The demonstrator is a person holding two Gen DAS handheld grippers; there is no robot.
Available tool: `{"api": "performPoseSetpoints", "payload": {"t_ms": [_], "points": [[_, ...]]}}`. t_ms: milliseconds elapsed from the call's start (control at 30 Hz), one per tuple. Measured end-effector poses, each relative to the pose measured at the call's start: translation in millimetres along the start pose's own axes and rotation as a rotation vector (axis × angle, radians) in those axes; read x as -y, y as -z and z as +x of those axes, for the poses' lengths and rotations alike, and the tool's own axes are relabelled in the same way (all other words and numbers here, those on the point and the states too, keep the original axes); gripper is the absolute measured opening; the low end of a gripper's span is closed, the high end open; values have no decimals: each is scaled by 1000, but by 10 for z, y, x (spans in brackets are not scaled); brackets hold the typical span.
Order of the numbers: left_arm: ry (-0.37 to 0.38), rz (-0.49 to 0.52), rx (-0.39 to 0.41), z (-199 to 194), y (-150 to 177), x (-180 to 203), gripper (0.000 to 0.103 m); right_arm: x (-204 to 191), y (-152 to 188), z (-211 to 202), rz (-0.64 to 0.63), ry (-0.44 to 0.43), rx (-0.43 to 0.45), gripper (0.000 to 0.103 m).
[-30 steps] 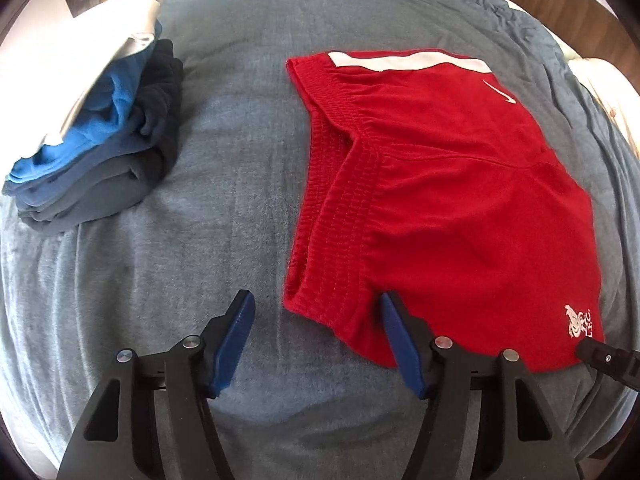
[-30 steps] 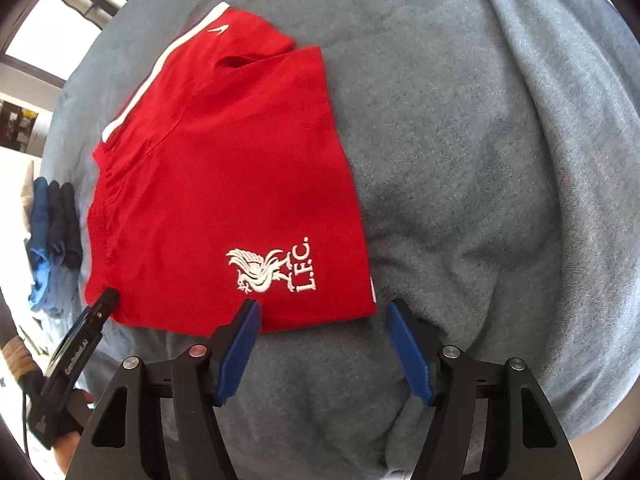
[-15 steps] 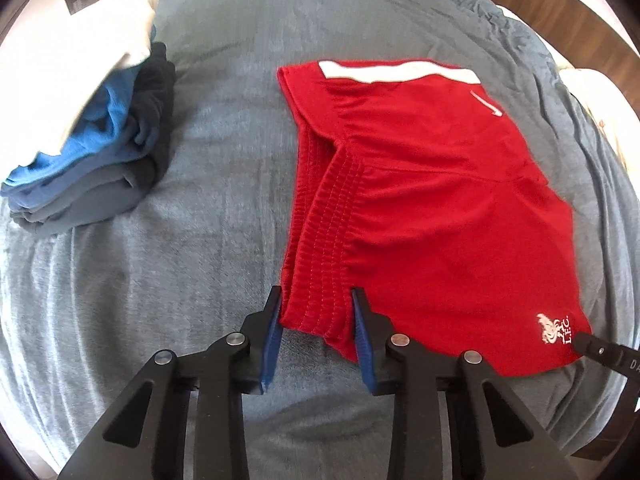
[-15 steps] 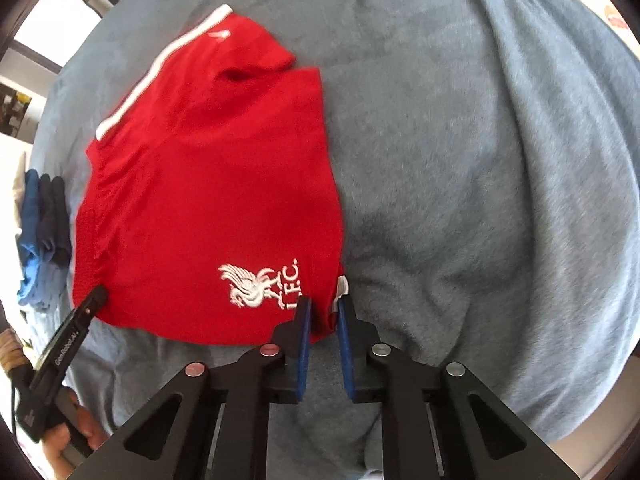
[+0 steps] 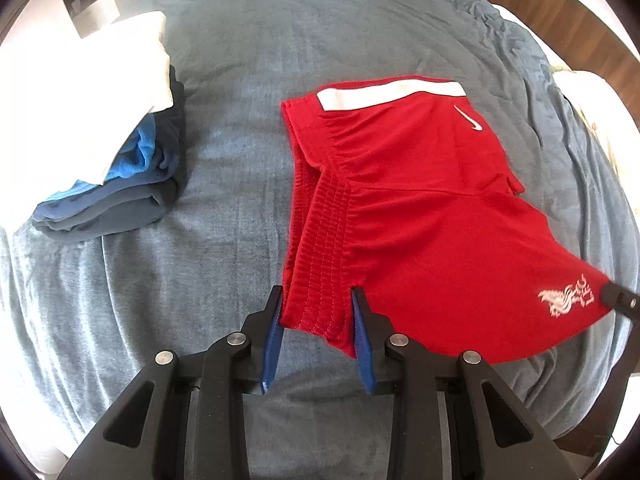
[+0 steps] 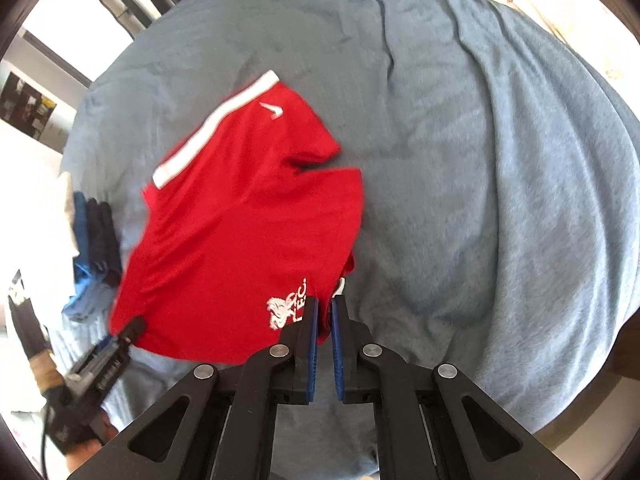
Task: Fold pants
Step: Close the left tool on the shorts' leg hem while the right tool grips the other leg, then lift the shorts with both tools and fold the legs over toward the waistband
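Red shorts (image 5: 420, 208) with a white side stripe and a white crest lie on a grey bed cover (image 5: 240, 160). My left gripper (image 5: 316, 304) is shut on the near end of the ribbed waistband (image 5: 320, 248) and holds it raised. My right gripper (image 6: 323, 308) is shut on the near leg hem of the shorts (image 6: 248, 232) beside the crest and lifts it. The far half with the stripe still rests on the cover. The right gripper's tip shows at the left wrist view's right edge (image 5: 618, 300).
A stack of folded clothes (image 5: 112, 168), white on top of blue and dark pieces, sits left of the shorts; it also shows in the right wrist view (image 6: 92, 248). The grey cover (image 6: 500, 200) has deep folds on the right. A wooden bed frame (image 5: 592, 52) runs behind.
Both grippers closed from open onto the shorts, left on the waistband and right on the leg hem. The near edge of the shorts has since risen off the cover.
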State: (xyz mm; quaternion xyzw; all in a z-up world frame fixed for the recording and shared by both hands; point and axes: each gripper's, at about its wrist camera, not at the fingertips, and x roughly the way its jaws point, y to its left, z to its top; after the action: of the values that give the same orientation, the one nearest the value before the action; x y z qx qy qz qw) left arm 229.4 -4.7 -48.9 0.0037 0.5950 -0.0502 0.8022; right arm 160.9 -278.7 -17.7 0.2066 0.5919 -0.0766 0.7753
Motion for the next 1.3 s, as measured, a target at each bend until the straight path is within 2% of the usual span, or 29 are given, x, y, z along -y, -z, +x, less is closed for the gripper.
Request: {"api": "performPoseSetpoints", "payload": {"t_ms": [333, 567, 767, 900, 1300], "points": [[20, -44, -19, -218, -290, -41, 31, -230, -307, -355, -46, -17, 67, 7], [43, -97, -51, -172, -532, -93, 31, -331, -684, -355, -88, -13, 81, 7], [36, -104, -42, -90, -851, -112, 31, -380, -1152, -200, -101, 10, 102, 7], [35, -118, -54, 64, -1054, -129, 31, -420, -1460, 5, -97, -10, 88, 7], [51, -197, -111, 514, -1474, -181, 31, -530, -2032, 614, -130, -13, 71, 7]]}}
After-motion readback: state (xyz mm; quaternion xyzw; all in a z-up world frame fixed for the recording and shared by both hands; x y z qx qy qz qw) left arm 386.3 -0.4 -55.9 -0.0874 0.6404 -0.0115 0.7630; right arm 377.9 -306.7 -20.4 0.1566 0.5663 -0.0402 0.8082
